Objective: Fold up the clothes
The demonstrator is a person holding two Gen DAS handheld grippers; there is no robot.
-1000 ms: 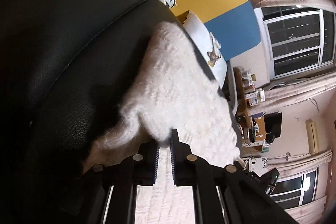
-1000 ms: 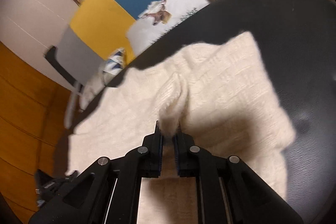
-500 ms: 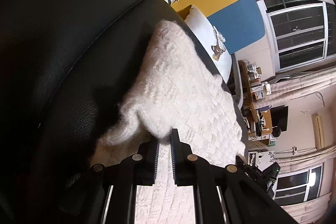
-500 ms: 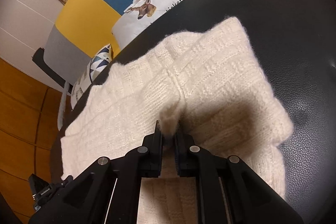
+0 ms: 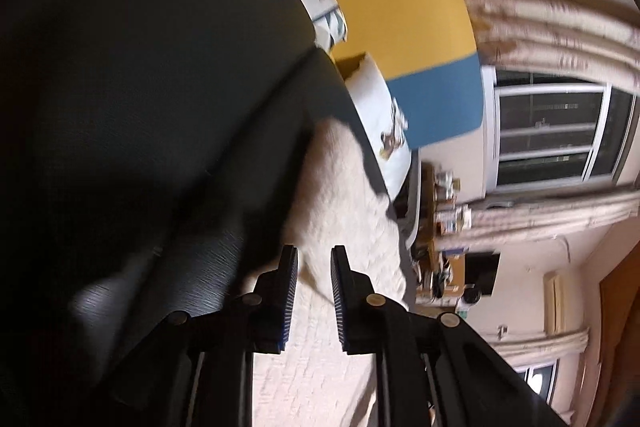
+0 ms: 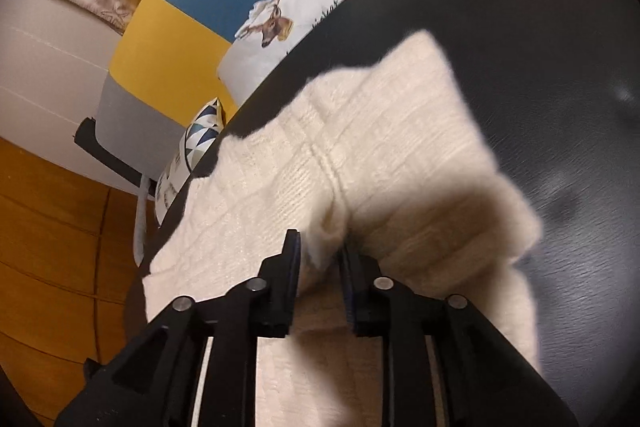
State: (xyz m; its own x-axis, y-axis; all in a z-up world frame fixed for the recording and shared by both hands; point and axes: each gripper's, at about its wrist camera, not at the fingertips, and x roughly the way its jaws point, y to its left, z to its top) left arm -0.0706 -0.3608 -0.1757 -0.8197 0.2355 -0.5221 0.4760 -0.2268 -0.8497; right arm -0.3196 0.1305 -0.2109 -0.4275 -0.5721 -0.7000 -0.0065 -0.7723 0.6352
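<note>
A second ago both grippers were pinched shut on raised tufts of the cream knit sweater (image 6: 380, 131); now both are letting go. The left gripper (image 5: 314, 259) has its jaws opening, with a clear gap between the pads and only the flat knit showing through it, no fold pressed between them. Its view has also shifted and blurred: the sweater (image 5: 340, 211) that filled the middle of the frame now sits lower and narrower, running from the centre down to the bottom edge, and more of the dark leather seat (image 5: 140, 107) fills the left half.

The right gripper (image 6: 320, 243) is opening too. A small hump of knit still stands up between its fingers, but the pads no longer squeeze it as they did before. Its view has hardly moved.

The right wrist view shows what the left does not: the sweater lies spread across the black seat (image 6: 560, 27) from centre to lower right, one corner reaching toward the upper middle, with the orange wood floor (image 6: 52, 227) at lower left. Only the left wrist view shows the window (image 5: 556, 131) and the curtains (image 5: 552, 27) at upper right. Both show the yellow and blue cushion (image 6: 192, 27) and the deer-print pillow (image 6: 280, 27).
</note>
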